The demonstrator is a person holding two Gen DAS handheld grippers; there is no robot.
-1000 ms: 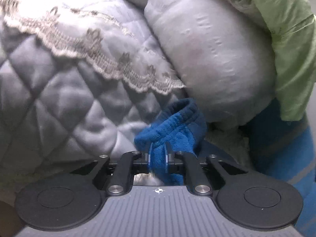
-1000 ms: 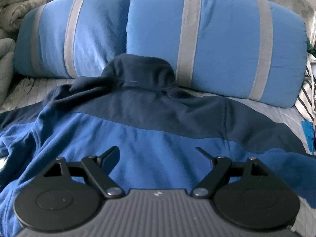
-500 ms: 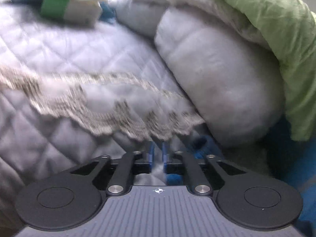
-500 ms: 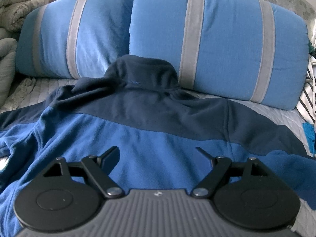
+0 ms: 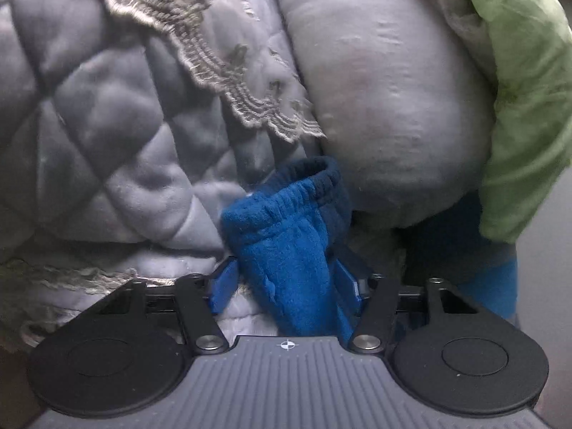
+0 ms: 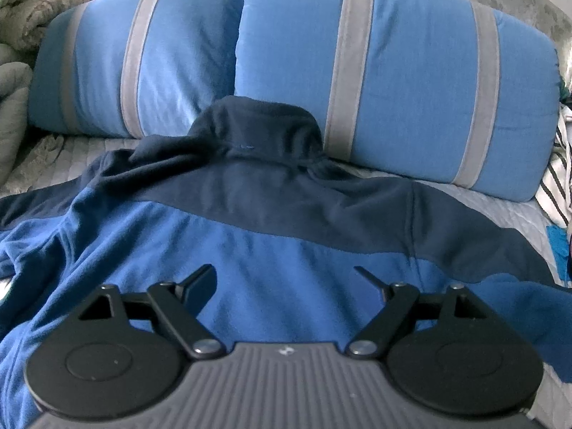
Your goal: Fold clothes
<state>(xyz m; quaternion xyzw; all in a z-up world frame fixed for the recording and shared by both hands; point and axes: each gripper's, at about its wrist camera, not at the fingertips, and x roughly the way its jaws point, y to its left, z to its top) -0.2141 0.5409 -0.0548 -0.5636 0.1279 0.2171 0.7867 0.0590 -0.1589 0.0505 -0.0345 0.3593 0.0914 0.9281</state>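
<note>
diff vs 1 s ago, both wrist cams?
The left gripper, clamped on the blue sleeve cuff a second ago, has just been opening; the cuff still lies between its fingers, now with a gap beside it, not pinched. Its view swung up over the quilted cover, then back. Unchanged: right gripper open over the fleece jacket, pillows behind.

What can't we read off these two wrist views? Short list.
- Left wrist view: whether the left gripper pads press the blue cuff or merely flank it; the fleece covers both pads. Jaws have just been opening.
- Left wrist view: the sleeve beyond the cuff, hidden behind the gripper body.
- Right wrist view: jacket hem, hidden under the right gripper; both sleeves cut off by frame edges.
</note>
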